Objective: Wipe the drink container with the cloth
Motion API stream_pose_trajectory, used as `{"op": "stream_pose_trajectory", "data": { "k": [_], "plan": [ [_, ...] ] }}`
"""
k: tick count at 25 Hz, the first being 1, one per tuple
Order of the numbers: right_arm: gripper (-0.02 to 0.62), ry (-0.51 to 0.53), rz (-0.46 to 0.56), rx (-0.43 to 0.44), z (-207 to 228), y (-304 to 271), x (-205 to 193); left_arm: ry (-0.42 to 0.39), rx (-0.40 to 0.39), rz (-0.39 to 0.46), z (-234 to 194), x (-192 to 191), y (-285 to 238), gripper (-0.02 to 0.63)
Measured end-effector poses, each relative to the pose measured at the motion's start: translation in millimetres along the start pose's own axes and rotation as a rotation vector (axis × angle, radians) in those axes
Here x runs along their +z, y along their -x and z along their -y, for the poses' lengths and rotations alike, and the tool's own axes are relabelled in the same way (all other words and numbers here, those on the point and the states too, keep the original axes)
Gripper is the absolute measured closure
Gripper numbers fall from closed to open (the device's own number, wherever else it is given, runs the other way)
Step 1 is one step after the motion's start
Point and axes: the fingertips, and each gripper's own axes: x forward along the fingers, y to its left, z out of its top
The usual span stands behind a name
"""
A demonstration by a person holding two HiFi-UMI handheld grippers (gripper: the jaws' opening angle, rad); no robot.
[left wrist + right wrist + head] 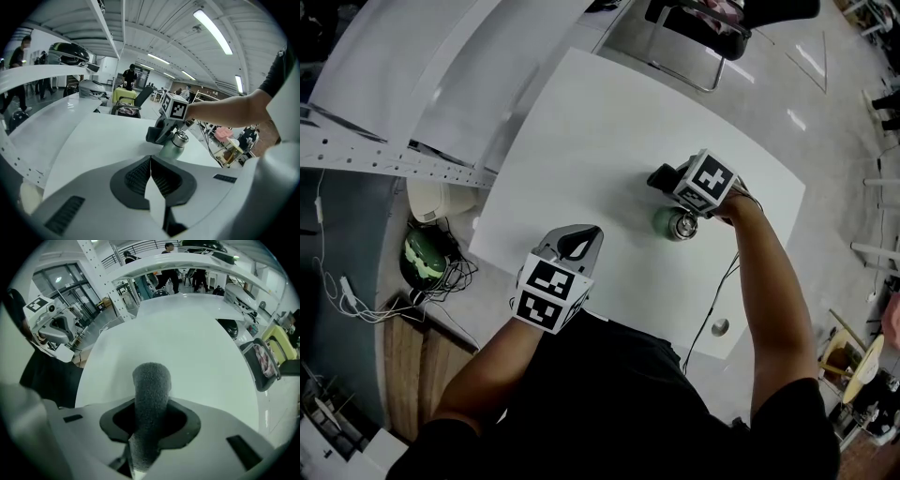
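The right gripper [149, 426] has its jaws clenched on a grey cloth [151, 390], which is rolled into a thick fuzzy stub. The stub sticks straight out ahead of the jaws, past their tips. Beyond the cloth's end lies only the bare white table [187, 348]. From these jaws the bottle does not show.

The left gripper [151, 171] has its jaws pressed together, ribbed pads [136, 177] meeting along a thin seam with nothing between them. Ahead of these jaws and a little to the right, a green bottle [171, 146] with a metal cap stands upright on the table, well apart from them. The right gripper hovers over the bottle's cap, and its cloth hangs just to the left of the bottle's neck. Whether the cloth touches the bottle cannot be told.

Farther ahead of the left jaws, past the table's far edge, stands a chair [125, 107] with some fabric lying on its seat.
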Motion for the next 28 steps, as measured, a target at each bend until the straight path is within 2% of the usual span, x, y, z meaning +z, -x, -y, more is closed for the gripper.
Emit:
{"op": "stream_pose_trajectory", "data": {
  "k": [3, 8, 18, 21, 24, 28],
  "plan": [
    [0.471, -0.010, 0.007, -0.038, 5, 5, 0, -0.002, 0.001, 0.012, -3, 2, 5, 0.589],
    [0.471, -0.020, 0.066, -0.165, 14, 34, 15, -0.017, -0.008, 0.025, -6, 4, 10, 0.589],
    [0.471, -0.021, 0.216, -0.418, -10, 104, 35, -0.076, -0.058, 0.056, 4, 13, 20, 0.589],
    [0.471, -0.086, 0.322, -0.489, -22, 130, 42, -0.097, -0.071, 0.068, 8, 17, 26, 0.589],
    [0.471, -0.197, 0.471, -0.550, -36, 156, 51, -0.115, -0.081, 0.070, 9, 16, 32, 0.589],
    [0.471, -0.376, 0.698, -0.553, -59, 175, 62, -0.138, -0.087, 0.072, 7, 13, 42, 0.589]
  ]
}}
